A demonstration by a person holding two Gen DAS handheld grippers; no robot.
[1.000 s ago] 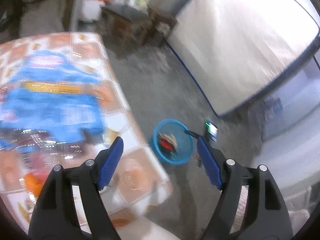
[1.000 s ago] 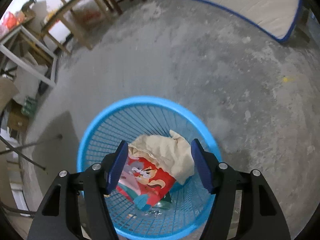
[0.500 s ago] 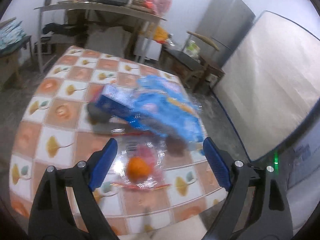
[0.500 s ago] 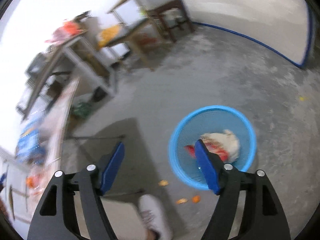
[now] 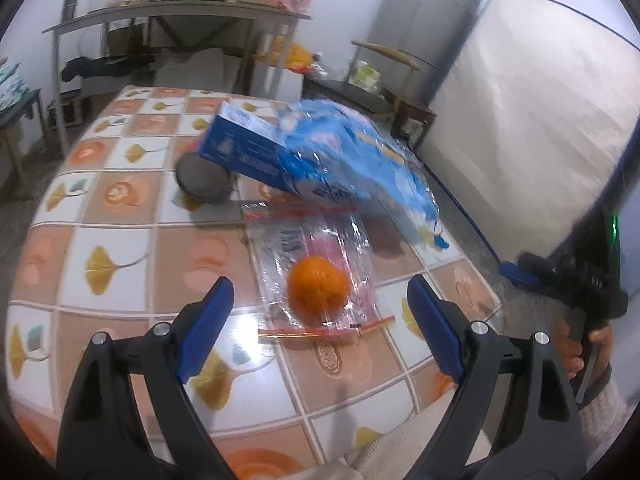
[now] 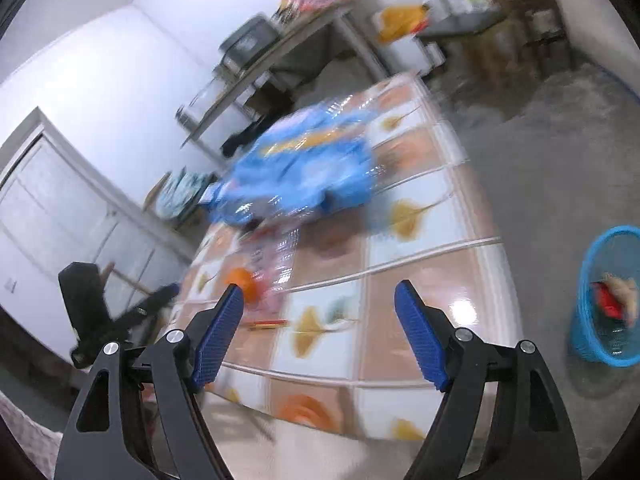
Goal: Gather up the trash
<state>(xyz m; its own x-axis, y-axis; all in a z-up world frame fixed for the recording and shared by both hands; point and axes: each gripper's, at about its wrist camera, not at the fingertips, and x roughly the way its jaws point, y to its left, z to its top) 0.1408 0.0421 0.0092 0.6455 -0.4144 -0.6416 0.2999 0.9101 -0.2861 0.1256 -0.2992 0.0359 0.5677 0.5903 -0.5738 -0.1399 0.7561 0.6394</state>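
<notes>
Your left gripper [image 5: 320, 320] gapes empty before the orange [image 5: 318, 291] at centre frame; right gripper [image 6: 320, 332] is opening, empty. Next: close on it, bin [image 6: 600, 300] lower right.

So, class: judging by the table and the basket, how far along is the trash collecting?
Done: red wrapper and crumpled paper lie in the blue basket. In hand: nothing; both tongs are empty, the right opening. Left: blue bag, box, clear bag with orange.

orange [image 5: 318, 288] on clear bag [image 5: 316, 248], box [image 5: 244, 148] behind, on table [image 5: 120, 240]
</notes>
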